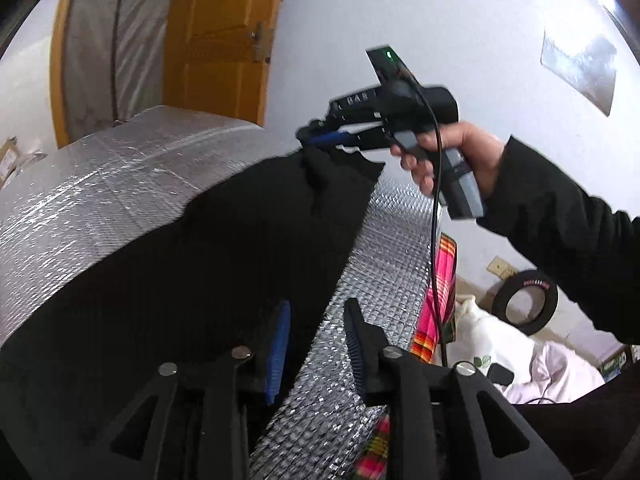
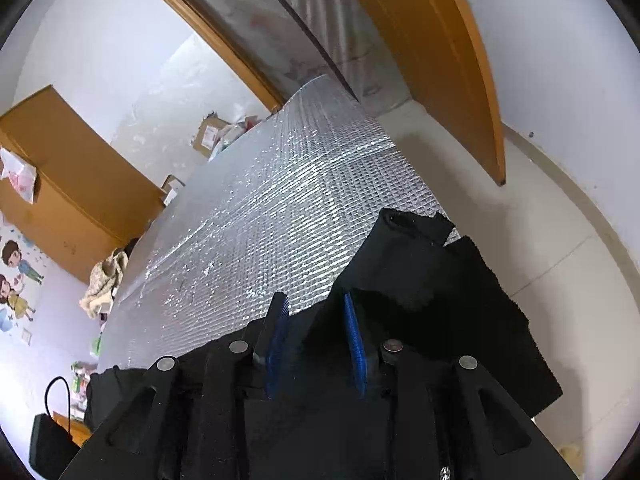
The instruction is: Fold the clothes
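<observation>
Work surface: a table (image 2: 256, 216) covered in silver quilted foil, in a white-walled room with an orange wooden door (image 1: 216, 40) and a cardboard box (image 2: 60, 168). Cartoon stickers (image 2: 16, 280) on the wall; no legible writing. A black garment (image 1: 180, 272) lies across the foil. Left gripper (image 1: 316, 344): jaws apart, empty. Right gripper (image 2: 316, 340): jaws parted, cloth between them; whether they pinch it I cannot tell.

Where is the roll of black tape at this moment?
In the left wrist view, the roll of black tape stands at the lower right, under the person's dark sleeve, beside the white cloth and right of the foil-covered surface.
</observation>
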Available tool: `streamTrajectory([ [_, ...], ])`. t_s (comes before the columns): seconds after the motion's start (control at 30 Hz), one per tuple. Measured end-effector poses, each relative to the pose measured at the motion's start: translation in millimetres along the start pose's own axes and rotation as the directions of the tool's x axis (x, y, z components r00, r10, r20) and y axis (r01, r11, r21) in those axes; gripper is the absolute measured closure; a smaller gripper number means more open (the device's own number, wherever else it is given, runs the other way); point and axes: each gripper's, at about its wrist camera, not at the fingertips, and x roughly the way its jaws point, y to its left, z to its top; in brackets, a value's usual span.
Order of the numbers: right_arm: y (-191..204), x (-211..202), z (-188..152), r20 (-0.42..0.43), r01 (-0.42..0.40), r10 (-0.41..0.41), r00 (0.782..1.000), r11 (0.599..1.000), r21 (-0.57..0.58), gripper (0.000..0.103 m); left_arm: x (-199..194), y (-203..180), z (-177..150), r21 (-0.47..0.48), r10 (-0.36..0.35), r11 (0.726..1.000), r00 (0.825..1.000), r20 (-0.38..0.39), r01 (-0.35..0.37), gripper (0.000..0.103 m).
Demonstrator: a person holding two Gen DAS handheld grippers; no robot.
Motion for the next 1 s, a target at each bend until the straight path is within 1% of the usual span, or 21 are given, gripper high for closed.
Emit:
streamTrajectory([
  [0.07,-1,-1,-1,0.002,-0.001,0.001,1.0,1.0,0.001,0.073,6,1,2,-0.006,0.029,1.0,0.999,-0.014,-0.029,0.071],
  [0.13,-2,-1,-2,0.002,-0.005,0.005,1.0,1.0,0.0,0.073,7,3,5,-0.017,0.045,0.999,0.999,-0.013,-0.045,0.071],
  [0.2,-2,-2,-3,0.002,-0.009,0.009,1.0,1.0,-0.004,0.073,7,5,6,-0.025,0.052,0.998,0.999,-0.009,-0.053,0.071],
  [0.3,-2,-4,-5,0.003,-0.013,0.013,1.0,1.0,-0.005,0.073,11,10,8,-0.041,0.059,0.997,0.998,-0.023,-0.06,0.071],
  [0.33,-1,-5,-6,0.004,-0.012,0.012,1.0,1.0,-0.004,0.073,12,12,8,-0.046,0.061,0.997,0.998,-0.028,-0.062,0.073],
  [0.37,0,-7,-8,0.006,-0.013,0.013,1.0,1.0,-0.007,0.073,14,14,9,-0.052,0.063,0.997,0.997,-0.033,-0.065,0.075],
  [0.4,2,-9,-10,0.008,-0.015,0.015,1.0,1.0,-0.012,0.073,14,15,9,-0.057,0.064,0.996,0.997,-0.033,-0.066,0.082],
  [0.43,4,-13,-12,0.012,-0.017,0.017,1.0,1.0,-0.019,0.073,14,17,10,-0.065,0.061,0.996,0.998,-0.031,-0.063,0.092],
  [0.47,6,-16,-15,0.016,-0.019,0.019,1.0,0.999,-0.027,0.073,14,20,10,-0.077,0.055,0.995,0.998,-0.03,-0.057,0.096],
  [0.5,8,-20,-19,0.02,-0.021,0.022,1.0,0.999,-0.033,0.073,14,22,11,-0.088,0.047,0.995,0.999,-0.028,-0.049,0.099],
  [0.57,10,-28,-28,0.024,-0.025,0.026,0.999,0.999,-0.036,0.072,12,27,12,-0.111,0.028,0.993,0.999,-0.022,-0.031,0.102],
  [0.7,13,-42,-50,0.028,-0.037,0.038,0.999,0.999,-0.035,0.072,4,39,16,-0.156,-0.003,0.988,1.0,0.009,0.005,0.103],
  [0.77,13,-46,-62,0.023,-0.052,0.052,0.998,0.998,-0.026,0.072,2,44,19,-0.178,-0.005,0.984,1.0,0.021,0.009,0.103],
  [0.9,17,-36,-82,-0.033,-0.083,0.083,0.996,0.996,-0.017,0.072,1,57,22,-0.208,-0.002,0.978,1.0,0.027,0.008,0.103],
  [1.0,24,-27,-84,-0.055,-0.107,0.107,0.993,0.994,-0.01,0.072,-3,56,23,-0.205,0.01,0.979,0.999,0.033,-0.003,0.102],
])
